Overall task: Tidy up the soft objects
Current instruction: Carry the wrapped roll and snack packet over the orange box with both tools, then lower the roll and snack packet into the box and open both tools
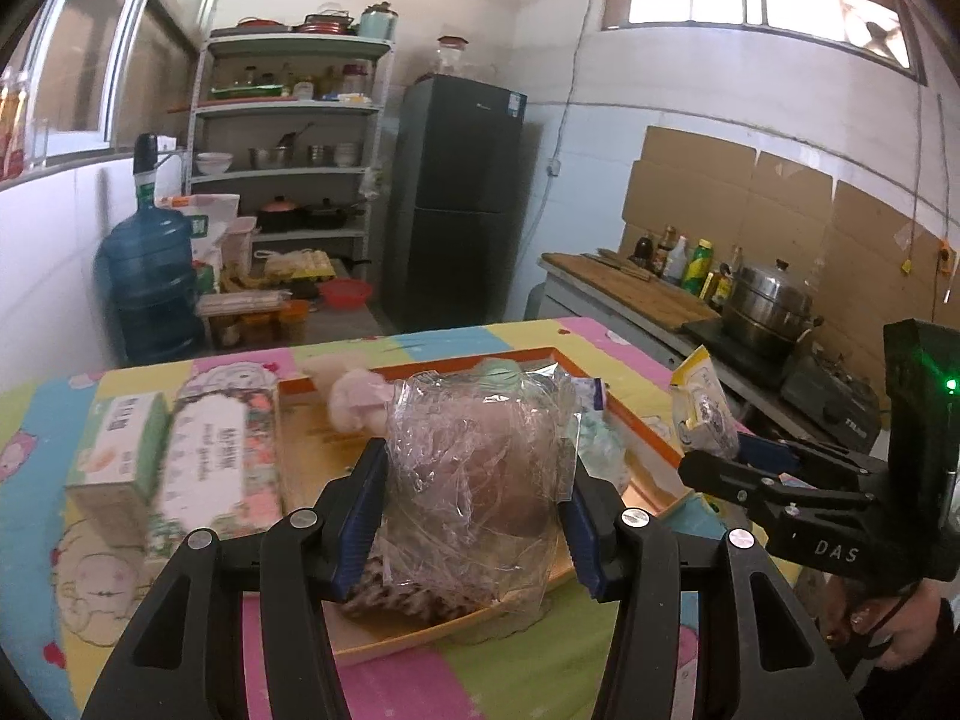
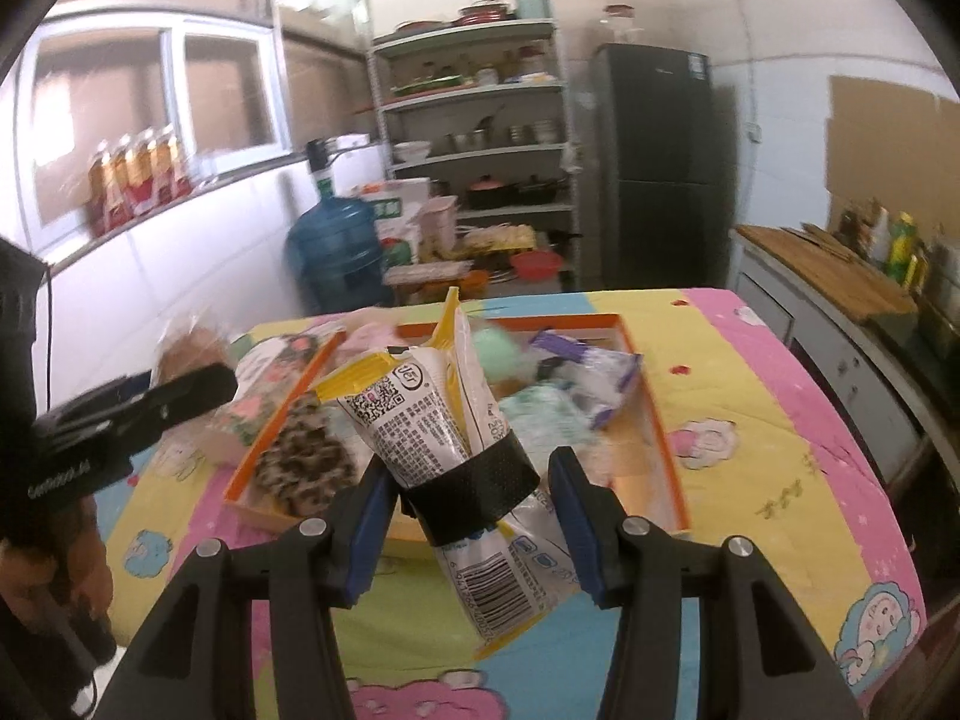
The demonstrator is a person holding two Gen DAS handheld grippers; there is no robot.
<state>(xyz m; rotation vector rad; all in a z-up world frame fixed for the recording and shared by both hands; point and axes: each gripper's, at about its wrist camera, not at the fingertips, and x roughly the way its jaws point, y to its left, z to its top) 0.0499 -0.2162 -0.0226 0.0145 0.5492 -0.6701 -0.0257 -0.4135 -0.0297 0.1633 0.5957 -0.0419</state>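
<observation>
My left gripper is shut on a clear plastic bag with a brownish soft lump inside, held above the orange tray. In the right wrist view this left gripper enters from the left with the blurred bag at its tips. My right gripper is shut on a white and yellow packet wrapped with a black tape band, tilted over the tray's near edge. From the left wrist view the right gripper shows at the right with the packet.
In the tray lie a leopard-print piece, a pale green ball, a purple and white pouch and a pink soft item. A floral tissue pack and a green box stand left of it on the colourful cloth.
</observation>
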